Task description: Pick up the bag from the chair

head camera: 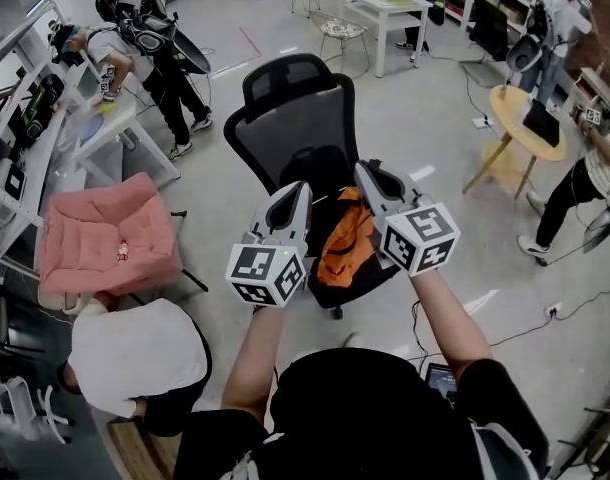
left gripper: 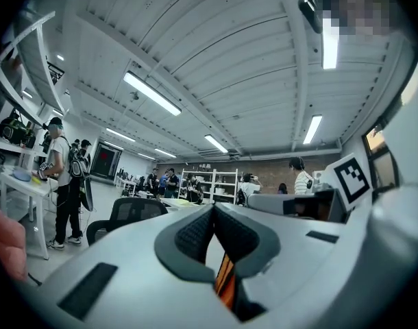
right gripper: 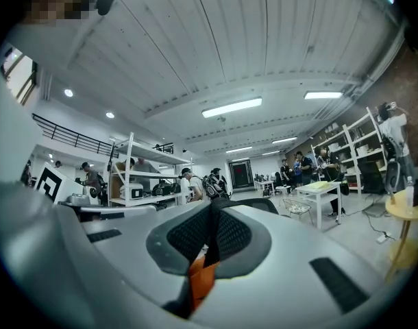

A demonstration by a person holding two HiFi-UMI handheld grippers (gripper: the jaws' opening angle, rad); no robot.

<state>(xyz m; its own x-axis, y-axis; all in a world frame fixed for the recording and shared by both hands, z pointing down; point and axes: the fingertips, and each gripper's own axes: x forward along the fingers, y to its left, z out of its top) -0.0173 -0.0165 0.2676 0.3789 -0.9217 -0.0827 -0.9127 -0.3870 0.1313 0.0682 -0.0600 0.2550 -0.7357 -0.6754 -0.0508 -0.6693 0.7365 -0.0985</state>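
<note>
Two grippers are in your hands, held side by side over the chair (head camera: 285, 108), both pointing away from you toward its backrest. Your left gripper (head camera: 299, 190) has its jaws together at the tips and grips nothing. In its own view a narrow wedge of a gap opens behind the tips, and orange shows through it. Your right gripper (head camera: 367, 171) is likewise closed at the tips and empty, with orange visible low in its gap. The bag (head camera: 345, 246), orange and crumpled, lies on the black seat, below and between the two grippers and nearer your right one. Whether either gripper touches it cannot be told. To your left stands a pink seat (head camera: 110, 233), and a person in a white top (head camera: 135, 353) crouches just beside your left elbow. Other people work at tables farther off.
</note>
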